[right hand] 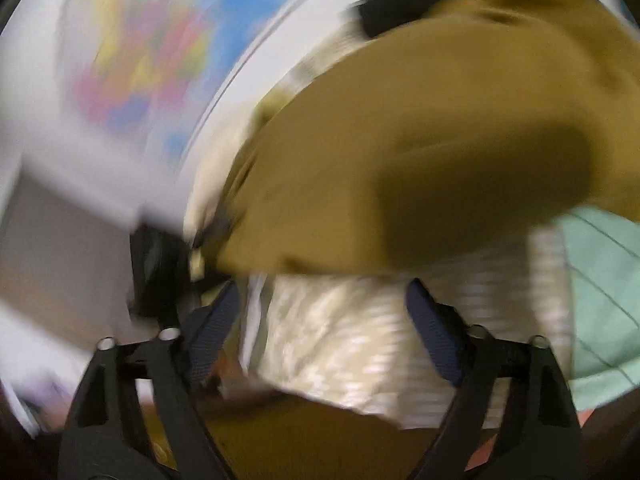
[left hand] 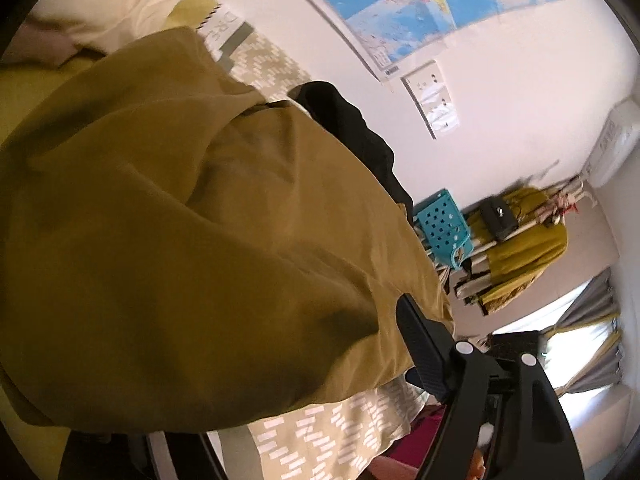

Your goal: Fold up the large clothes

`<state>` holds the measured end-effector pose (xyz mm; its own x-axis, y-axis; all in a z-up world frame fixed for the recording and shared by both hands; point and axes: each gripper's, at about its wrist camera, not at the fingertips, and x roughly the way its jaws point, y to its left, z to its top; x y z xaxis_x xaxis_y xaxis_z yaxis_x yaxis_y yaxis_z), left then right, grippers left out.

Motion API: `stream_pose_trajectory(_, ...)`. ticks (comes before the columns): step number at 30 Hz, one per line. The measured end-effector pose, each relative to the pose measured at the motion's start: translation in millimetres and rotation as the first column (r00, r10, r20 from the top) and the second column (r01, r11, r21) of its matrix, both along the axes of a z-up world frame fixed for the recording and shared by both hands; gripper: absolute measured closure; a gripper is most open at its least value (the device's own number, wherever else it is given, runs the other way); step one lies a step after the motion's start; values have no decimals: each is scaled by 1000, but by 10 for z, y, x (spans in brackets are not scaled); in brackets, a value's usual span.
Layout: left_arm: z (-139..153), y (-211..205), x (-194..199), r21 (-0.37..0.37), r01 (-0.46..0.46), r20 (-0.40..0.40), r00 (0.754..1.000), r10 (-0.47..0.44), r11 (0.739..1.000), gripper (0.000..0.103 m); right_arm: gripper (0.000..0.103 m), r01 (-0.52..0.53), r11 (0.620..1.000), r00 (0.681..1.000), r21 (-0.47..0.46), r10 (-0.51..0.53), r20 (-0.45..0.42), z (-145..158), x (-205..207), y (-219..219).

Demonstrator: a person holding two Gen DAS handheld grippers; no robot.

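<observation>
Here's the big mustard-yellow cloth garment (left hand: 192,208), heaped in soft rolling folds on the bed's beige patterned cover (left hand: 340,432), filling everything ahead and left of the left gripper (left hand: 460,344). It looks limp and light, a thin weave that will drape and slide instead of holding a crease, so a hem edge or a corner looks the place to pinch, never the bulging middle. Only one ribbed pad of the left jaws shows, close against the cloth's near edge; whether they're clamped I cannot tell. That tool is rolled hard over, the room tipped sideways. Over on the right wrist view, all blur: the right gripper (right hand: 324,312) stands wide apart, holding nothing, with the garment (right hand: 420,168) just beyond its tips above the bed cover.
</observation>
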<state>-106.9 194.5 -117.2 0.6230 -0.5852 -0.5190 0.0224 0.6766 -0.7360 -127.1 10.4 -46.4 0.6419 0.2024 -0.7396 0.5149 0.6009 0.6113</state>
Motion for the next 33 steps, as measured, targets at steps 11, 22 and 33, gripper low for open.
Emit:
stream_pose_trajectory(11,42,14,-37,1,34,38,999,-34,999,29,59,84,920,979,382,-148,139,-667,536,-250)
stream_pose_trajectory(22,-175,332,-21,-155,-93,3,996,95,984,14,71,51,939,950,340,-151,274,-426,499,-317)
stream_pose_trajectory(33,-224,320,237,-29,-156,-32,987,155,987,43,24,324,921,929,217,-353,110,-290,-615,-498)
